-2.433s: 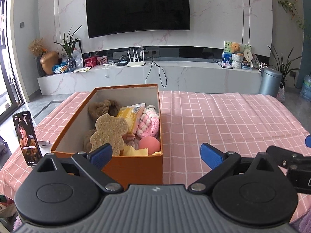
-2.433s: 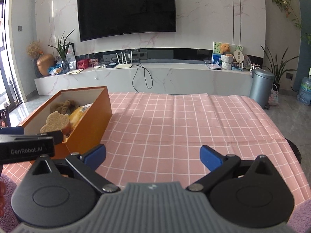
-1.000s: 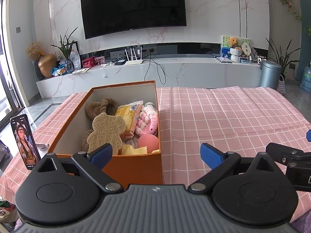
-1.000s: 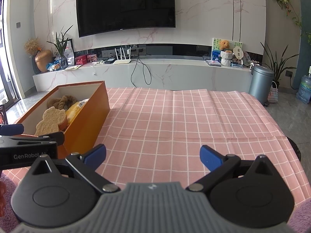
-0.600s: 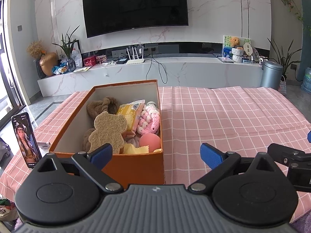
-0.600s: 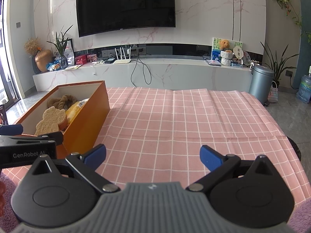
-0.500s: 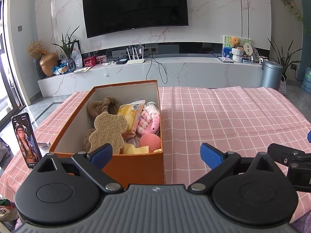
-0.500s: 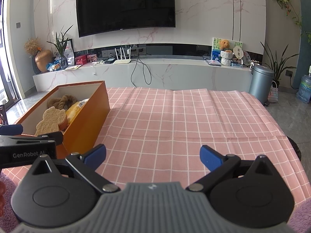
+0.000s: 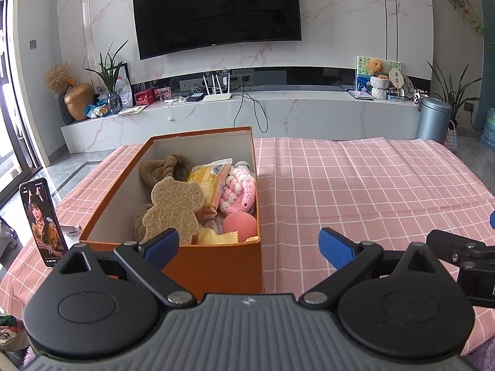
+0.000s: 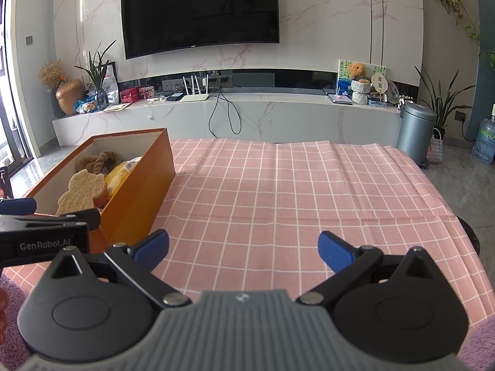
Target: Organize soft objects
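Sitting on the pink checked cloth [image 9: 355, 185] that covers the counter, an open orange box [image 9: 216, 262] holds all the soft things: a tan bear-shaped sponge [image 9: 174, 213] leaning near the front, a brown knotted rope toy [image 9: 161, 168] at the back, a yellow packet [image 9: 207, 182], a pink crocheted piece [image 9: 238, 193], a pink ball [image 9: 239, 222] and a yellow cloth [image 9: 216, 238] at the front wall. A phone [image 9: 41, 216] stands upright just left of the box, near the counter's left edge. To the right of the box the cloth runs bare to its far and right edges.

The left gripper [image 9: 247, 244] hangs just before the box's near wall, fingers spread wide apart, holding nothing. The right gripper [image 10: 243, 245] hovers over the bare cloth, the box off to its left, fingers likewise apart with nothing between them.
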Available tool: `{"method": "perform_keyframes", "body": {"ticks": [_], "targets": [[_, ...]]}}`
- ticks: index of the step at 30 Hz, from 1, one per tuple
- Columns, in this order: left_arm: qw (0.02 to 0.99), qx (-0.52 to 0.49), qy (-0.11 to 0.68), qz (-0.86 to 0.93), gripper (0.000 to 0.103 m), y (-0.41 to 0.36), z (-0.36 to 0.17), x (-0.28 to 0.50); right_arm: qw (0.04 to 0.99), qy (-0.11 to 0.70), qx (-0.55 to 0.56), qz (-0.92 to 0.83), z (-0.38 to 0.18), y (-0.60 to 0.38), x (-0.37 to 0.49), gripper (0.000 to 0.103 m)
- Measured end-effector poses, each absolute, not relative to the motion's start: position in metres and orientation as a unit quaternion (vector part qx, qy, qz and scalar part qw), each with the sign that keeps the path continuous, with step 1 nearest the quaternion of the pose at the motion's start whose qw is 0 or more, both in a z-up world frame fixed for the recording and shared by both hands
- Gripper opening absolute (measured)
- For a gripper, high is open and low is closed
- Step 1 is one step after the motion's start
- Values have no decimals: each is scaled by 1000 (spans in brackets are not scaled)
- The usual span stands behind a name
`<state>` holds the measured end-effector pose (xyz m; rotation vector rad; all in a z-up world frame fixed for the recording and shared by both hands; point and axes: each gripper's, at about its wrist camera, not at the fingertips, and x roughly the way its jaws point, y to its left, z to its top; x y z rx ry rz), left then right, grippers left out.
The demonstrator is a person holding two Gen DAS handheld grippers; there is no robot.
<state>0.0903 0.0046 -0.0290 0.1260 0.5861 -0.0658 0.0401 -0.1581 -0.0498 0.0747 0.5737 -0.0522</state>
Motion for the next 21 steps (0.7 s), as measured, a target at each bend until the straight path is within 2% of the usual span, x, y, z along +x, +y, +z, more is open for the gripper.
{"method": "perform_keyframes", "body": {"ticks": [21], "targets": [[957,65,282,-31,103,2,-26,87,959,279,36,-25,-51,-157,39,101]]}}
